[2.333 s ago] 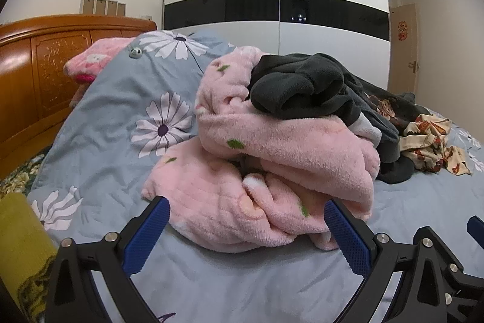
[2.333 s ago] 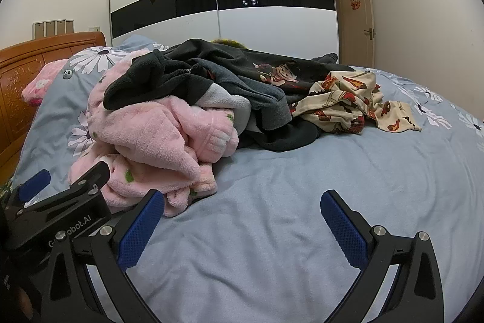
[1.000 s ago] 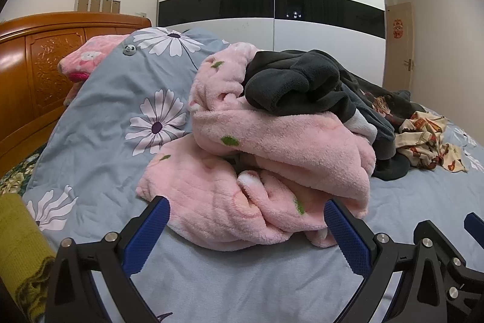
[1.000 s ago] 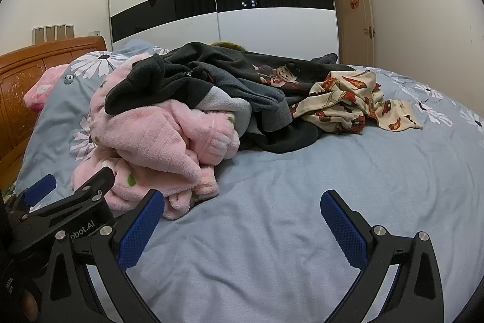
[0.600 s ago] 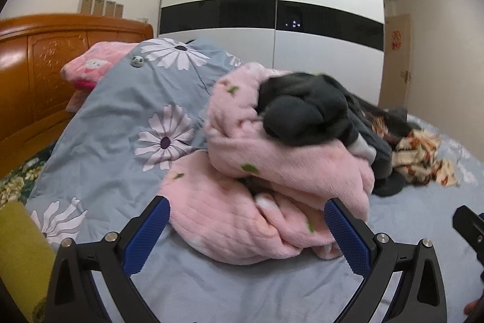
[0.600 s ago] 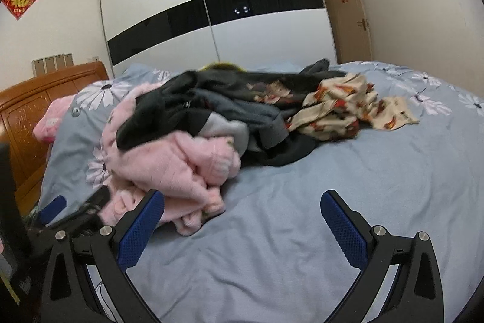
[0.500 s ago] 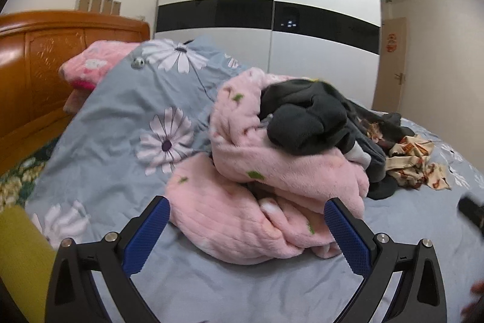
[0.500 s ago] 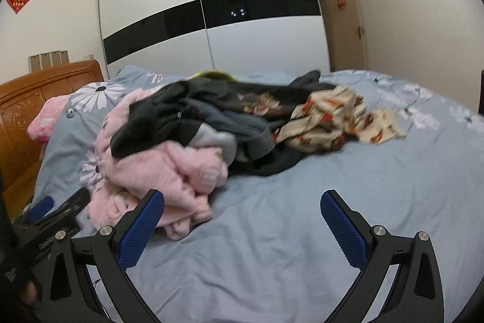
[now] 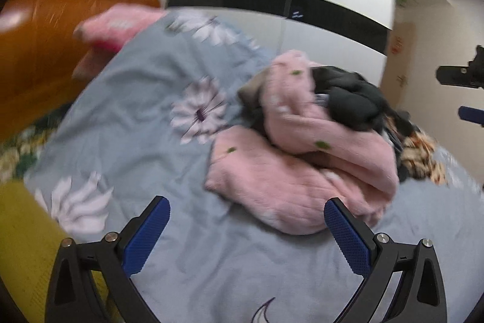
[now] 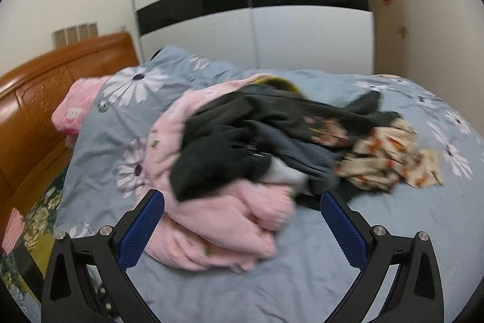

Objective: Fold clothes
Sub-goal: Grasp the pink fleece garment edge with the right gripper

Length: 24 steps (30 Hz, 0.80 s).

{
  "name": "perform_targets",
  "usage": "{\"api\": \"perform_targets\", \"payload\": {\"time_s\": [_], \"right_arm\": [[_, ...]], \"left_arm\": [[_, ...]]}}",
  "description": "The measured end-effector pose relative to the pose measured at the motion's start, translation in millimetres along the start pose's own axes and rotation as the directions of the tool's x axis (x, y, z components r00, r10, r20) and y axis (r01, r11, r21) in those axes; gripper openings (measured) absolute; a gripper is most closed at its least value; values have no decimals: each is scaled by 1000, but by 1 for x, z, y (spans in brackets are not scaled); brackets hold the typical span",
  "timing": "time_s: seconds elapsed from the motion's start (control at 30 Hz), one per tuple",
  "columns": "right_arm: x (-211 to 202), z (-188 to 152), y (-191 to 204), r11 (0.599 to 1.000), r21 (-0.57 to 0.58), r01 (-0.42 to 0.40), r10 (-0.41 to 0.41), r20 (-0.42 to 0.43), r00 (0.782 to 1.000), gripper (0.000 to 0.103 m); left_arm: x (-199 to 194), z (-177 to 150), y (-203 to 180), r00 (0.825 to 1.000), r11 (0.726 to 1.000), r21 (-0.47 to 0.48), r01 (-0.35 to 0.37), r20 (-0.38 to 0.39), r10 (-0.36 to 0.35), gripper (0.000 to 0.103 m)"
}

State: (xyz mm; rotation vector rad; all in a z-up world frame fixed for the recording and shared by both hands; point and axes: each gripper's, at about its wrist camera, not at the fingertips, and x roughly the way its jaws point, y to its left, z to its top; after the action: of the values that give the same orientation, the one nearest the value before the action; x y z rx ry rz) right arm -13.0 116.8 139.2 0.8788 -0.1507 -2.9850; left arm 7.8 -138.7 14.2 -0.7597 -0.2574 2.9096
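Bed (image 10: 378, 271), grey-blue floral cover, carried one unsorted heap of clothes near its middle; pink fleece garment (image 10: 211, 229) lay lowest and nearest me, spilling toward my grippers; dark grey garment (image 10: 230, 153) lay draped over the pink fleece; cream patterned garment (image 10: 390, 162) lay at the heap's right edge, touching the dark one; pink pillow (image 10: 77, 108) sat by the wooden headboard (image 10: 36, 99), well apart from the heap; white wardrobe (image 10: 302, 29) with a black band stood beyond the bed; my left gripper (image 9: 246, 232) hung over the cover just before the pink fleece, fingers spread wide, nothing between them; my right gripper (image 10: 242, 227) hung above the heap, fingers likewise spread wide, gripping nothing; both views were blurred.
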Motion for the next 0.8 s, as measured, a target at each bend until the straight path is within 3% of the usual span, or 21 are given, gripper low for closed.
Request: {"api": "perform_targets", "payload": {"time_s": [0.17,0.33,0.43,0.5,0.53,0.57,0.67,0.8], "right_arm": [[67,37,70,993,-97,-64,60,-47,997,103],[136,46,107,993,-61,-106,99,-115,988,97],[171,41,111,996,10,-93,93,-170,981,75],[193,32,105,993,99,-68,89,-228,970,44],[198,29,102,987,142,-73,106,-237,966,34],[195,30,96,976,191,-106,149,-226,963,14],[173,39,75,925,308,-222,279,-156,947,10],[117,60,43,834,393,-388,432,-26,901,9]], "left_arm": [[8,-3,35,999,996,-79,-27,-45,23,103],[0,1,53,999,990,-142,-15,-33,10,103],[-4,4,57,1000,988,-153,-13,-9,12,103],[-6,5,59,1000,987,-162,-12,2,12,103],[-6,6,59,1000,987,-159,-15,5,16,103],[-7,6,60,1000,988,-155,-18,8,20,103],[-12,9,60,1000,987,-157,-15,24,19,103],[-22,14,61,998,988,-154,-9,57,18,103]]}}
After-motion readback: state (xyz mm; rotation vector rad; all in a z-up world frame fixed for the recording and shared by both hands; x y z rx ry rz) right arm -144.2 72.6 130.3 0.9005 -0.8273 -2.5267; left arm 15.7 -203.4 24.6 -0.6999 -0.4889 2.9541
